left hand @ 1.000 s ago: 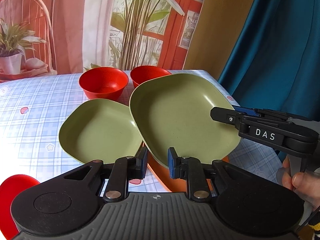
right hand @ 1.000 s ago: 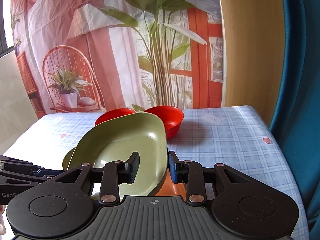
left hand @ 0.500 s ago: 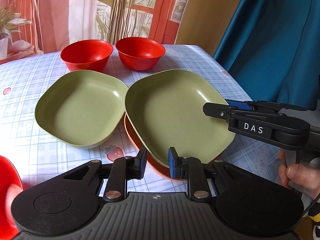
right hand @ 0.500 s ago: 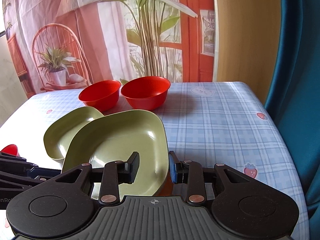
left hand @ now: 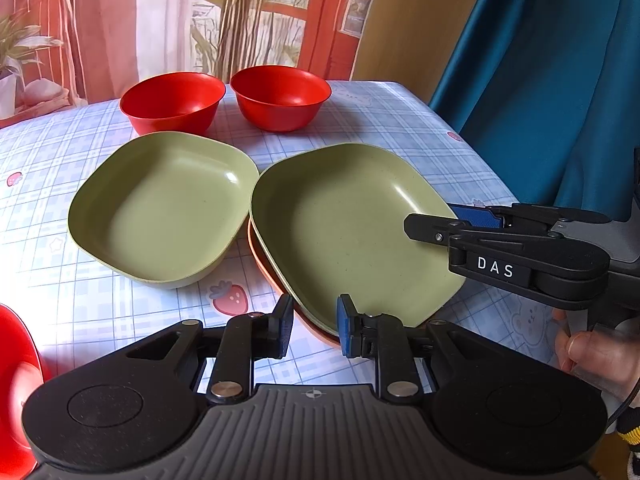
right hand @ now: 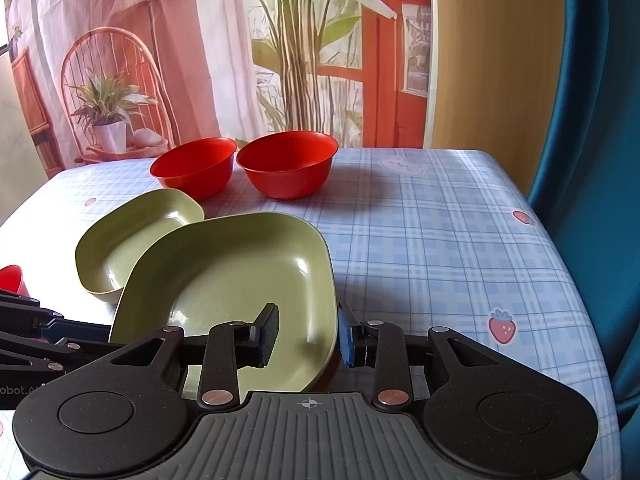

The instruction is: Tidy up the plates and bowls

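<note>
A large green plate (left hand: 352, 224) lies on an orange plate (left hand: 262, 256) at the table's near right. My right gripper (right hand: 306, 332) is open, its fingers on either side of the green plate's (right hand: 240, 280) right rim; it also shows in the left wrist view (left hand: 452, 220). My left gripper (left hand: 314, 326) is open and empty at the near edge of the two stacked plates. A deeper green dish (left hand: 164, 208) sits to their left. Two red bowls (left hand: 174, 102) (left hand: 280, 96) stand side by side behind.
A red item (left hand: 16, 392) is partly in view at the near left. The checked tablecloth (right hand: 440, 240) stretches to the right, ending at a blue curtain (right hand: 600, 160). A printed backdrop hangs behind the table.
The large green plate has come down from a tilted, lifted pose to lie flat on the orange plate. My right gripper's jaws have widened around its rim.
</note>
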`<action>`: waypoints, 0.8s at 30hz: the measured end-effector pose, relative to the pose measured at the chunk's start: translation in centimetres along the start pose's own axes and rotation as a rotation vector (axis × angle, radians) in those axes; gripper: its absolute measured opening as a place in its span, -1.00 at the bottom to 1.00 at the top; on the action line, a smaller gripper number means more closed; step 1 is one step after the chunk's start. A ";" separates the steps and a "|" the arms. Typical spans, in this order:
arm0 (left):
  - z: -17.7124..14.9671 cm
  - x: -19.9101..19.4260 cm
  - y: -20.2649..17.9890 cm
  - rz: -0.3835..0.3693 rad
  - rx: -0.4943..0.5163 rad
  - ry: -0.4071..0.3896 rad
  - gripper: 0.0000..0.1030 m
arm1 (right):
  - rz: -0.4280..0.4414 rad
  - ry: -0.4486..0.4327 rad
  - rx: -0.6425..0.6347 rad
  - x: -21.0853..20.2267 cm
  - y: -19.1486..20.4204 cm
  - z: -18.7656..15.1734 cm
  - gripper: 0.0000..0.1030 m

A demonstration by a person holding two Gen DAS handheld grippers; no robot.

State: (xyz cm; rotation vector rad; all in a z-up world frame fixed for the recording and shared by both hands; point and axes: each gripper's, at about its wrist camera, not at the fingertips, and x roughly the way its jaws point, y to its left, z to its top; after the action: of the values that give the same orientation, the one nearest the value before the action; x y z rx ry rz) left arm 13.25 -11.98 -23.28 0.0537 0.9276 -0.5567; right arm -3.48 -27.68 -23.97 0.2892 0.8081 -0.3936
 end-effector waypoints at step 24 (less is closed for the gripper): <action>-0.3 0.1 0.2 -0.018 0.005 -0.001 -0.46 | -0.035 0.013 -0.024 -0.1 0.3 -0.1 -0.40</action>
State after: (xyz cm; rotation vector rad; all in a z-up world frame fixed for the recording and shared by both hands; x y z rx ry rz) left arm 13.22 -11.75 -23.60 0.0498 0.9261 -0.5757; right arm -3.43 -27.32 -23.92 0.2557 0.8310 -0.4151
